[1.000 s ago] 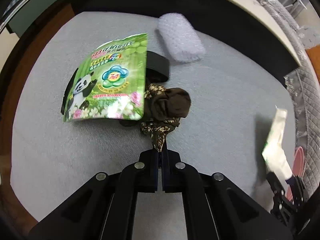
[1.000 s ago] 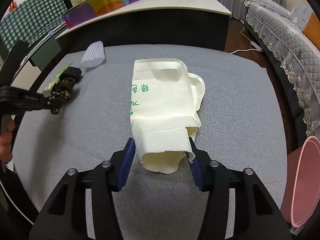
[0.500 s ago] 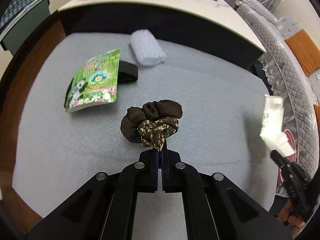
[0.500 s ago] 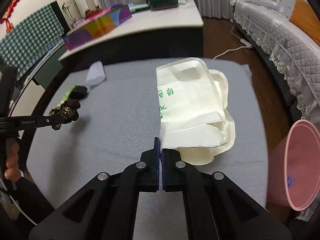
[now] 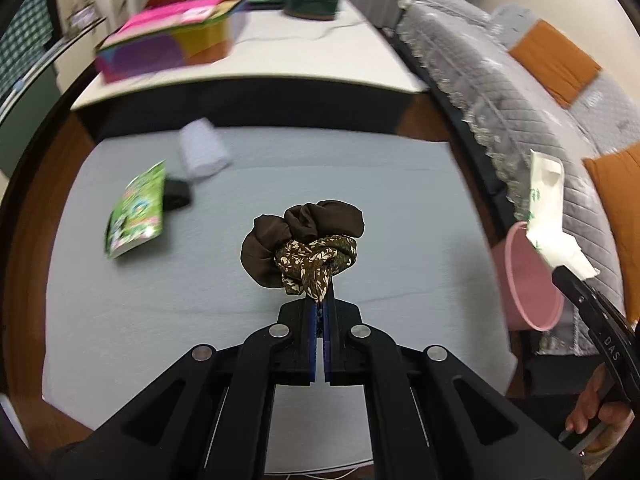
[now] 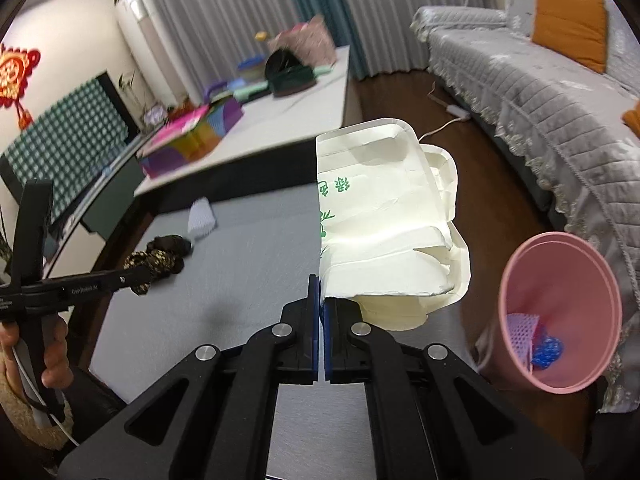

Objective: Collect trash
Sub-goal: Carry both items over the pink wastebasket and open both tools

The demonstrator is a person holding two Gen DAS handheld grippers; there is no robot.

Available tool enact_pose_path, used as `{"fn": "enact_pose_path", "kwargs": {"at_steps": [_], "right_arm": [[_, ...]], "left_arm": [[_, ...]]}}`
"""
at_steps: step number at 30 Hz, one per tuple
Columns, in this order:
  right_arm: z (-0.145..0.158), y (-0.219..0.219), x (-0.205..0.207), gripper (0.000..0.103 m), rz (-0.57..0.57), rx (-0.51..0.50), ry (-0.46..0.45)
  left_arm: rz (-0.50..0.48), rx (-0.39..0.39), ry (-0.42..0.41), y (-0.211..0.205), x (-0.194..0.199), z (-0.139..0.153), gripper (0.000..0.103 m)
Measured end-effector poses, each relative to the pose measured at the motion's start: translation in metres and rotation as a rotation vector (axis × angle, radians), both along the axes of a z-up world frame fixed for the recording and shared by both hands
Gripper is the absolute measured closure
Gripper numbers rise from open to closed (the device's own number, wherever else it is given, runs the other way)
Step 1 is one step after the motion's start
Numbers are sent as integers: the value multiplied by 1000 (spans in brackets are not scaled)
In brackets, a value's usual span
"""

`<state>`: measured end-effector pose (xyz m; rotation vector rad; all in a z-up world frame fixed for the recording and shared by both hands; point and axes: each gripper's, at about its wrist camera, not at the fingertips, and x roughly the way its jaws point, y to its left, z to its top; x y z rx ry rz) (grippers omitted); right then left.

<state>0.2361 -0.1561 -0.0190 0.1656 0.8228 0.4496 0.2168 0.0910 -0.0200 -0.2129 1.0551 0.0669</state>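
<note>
living room with dark wood floor [image 6: 404, 96]
grey quilted sofa [image 6: 532, 80] with orange cushion [image 6: 568, 28]; grey curtains [image 6: 224, 12] behind a long white counter [image 6: 280, 116].

brown scrunchie [image 5: 304, 240], pink bin [image 6: 560, 316]

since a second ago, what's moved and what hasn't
The left tongs lifted the brown fabric scrunchies off the grey mat. The right tongs closed on the crumpled white paper box and raised it toward the pink bin. The green panda pouch and white foam net stayed put.
</note>
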Motion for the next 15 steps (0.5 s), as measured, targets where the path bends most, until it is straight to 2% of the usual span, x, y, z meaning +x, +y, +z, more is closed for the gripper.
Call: {"fn": "enact_pose_path", "kwargs": {"at_steps": [7,15], "right_arm": [[19,-67,-4,101,-123,36,-38],[10,-155,5,101,-297,115,-16]], "left_arm": [[-159,2,-39,-91,32,30,101],[-351,25,-57,-212,68,41,101]]}}
